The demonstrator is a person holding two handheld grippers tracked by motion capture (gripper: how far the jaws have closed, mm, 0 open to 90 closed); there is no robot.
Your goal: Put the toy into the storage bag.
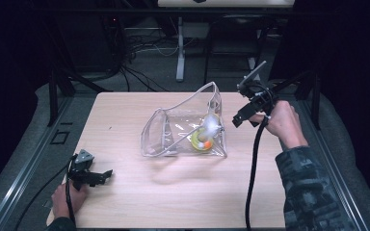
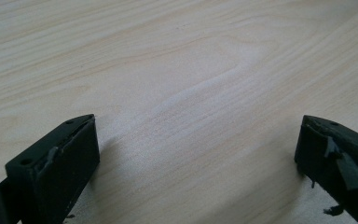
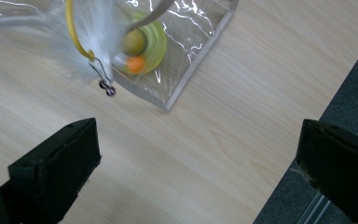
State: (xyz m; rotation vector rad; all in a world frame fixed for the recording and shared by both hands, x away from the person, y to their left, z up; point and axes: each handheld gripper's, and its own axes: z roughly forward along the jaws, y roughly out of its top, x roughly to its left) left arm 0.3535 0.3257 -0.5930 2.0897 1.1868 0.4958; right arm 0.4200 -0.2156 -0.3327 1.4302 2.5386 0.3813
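Observation:
A clear plastic pouch (image 1: 176, 130) lies on its side in the middle of the wooden table (image 1: 173, 202), its mouth gaping upward. Inside it sit a yellow-green ring (image 1: 200, 142) and an orange ball (image 1: 206, 144). A white fluffy feather toy (image 1: 212, 124) hangs at the pouch's right end. In the right gripper view, the toy (image 3: 100, 28) has a yellow cord and a small metal clasp (image 3: 107, 88) over the pouch corner (image 3: 186, 60). My right gripper (image 1: 240, 119) hovers open just right of the pouch, its jaws (image 3: 198, 154) empty. My left gripper (image 1: 103, 176) rests open at the front left, with bare wood between its jaws (image 2: 198, 149).
Grey floor with a rail (image 3: 335, 98) runs along the table's right edge. Cables and desk legs (image 1: 180, 53) stand beyond the far edge. A camouflage-patterned sleeve (image 1: 308, 192) comes in at the lower right.

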